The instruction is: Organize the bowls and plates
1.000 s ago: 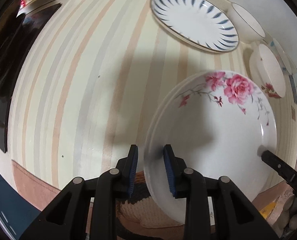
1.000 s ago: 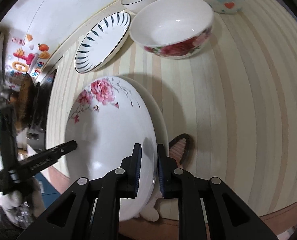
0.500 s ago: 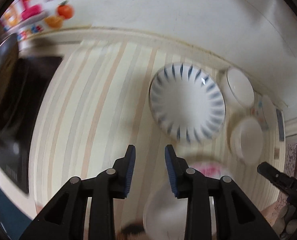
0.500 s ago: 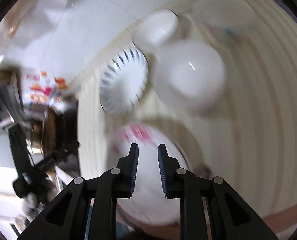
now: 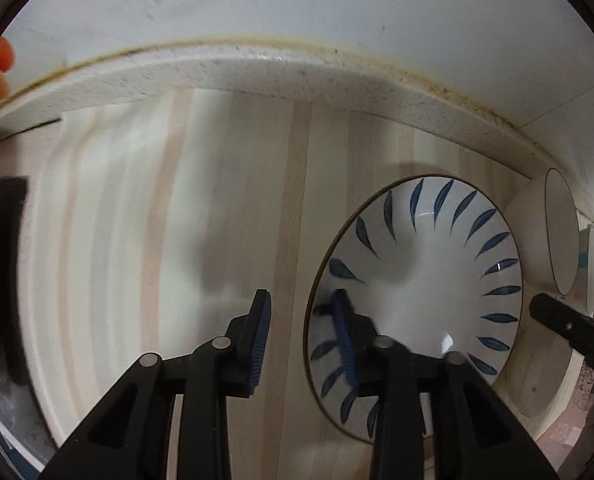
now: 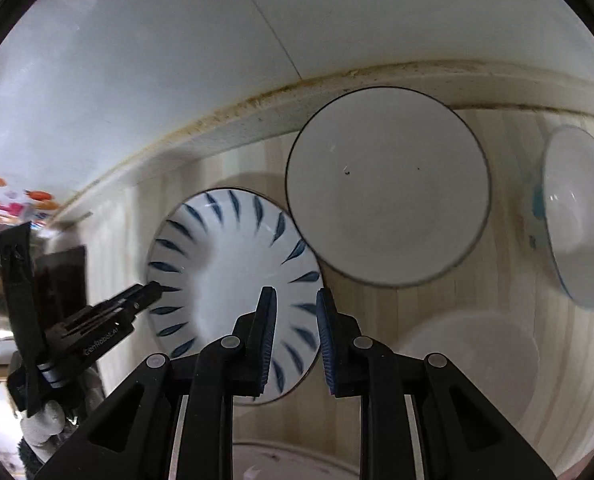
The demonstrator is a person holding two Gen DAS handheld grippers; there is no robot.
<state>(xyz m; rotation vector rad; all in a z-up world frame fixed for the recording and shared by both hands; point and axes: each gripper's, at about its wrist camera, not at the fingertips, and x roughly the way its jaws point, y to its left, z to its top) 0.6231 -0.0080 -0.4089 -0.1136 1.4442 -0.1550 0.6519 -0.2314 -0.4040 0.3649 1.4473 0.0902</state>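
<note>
Left gripper (image 5: pixel 303 338): jaws wide, straddling the rim of the blue-leaf plate (image 5: pixel 437 280). Right gripper (image 6: pixel 295 338): jaws narrowly apart, empty, above the same plate's opposite rim.

Left gripper (image 5: pixel 301 340) and right gripper (image 6: pixel 295 339) jaws parted, empty

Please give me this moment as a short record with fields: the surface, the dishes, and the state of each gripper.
surface: striped wooden counter against a white wall
plate: blue-leaf plate, flat on the counter
bowls: plain white bowl beside the plate, its rim overlapping the plate's edge in the right view; blue-patterned bowl further right
left gripper: open, straddling the plate's left rim
right gripper: open, over the plate's right side, holding nothing
</note>
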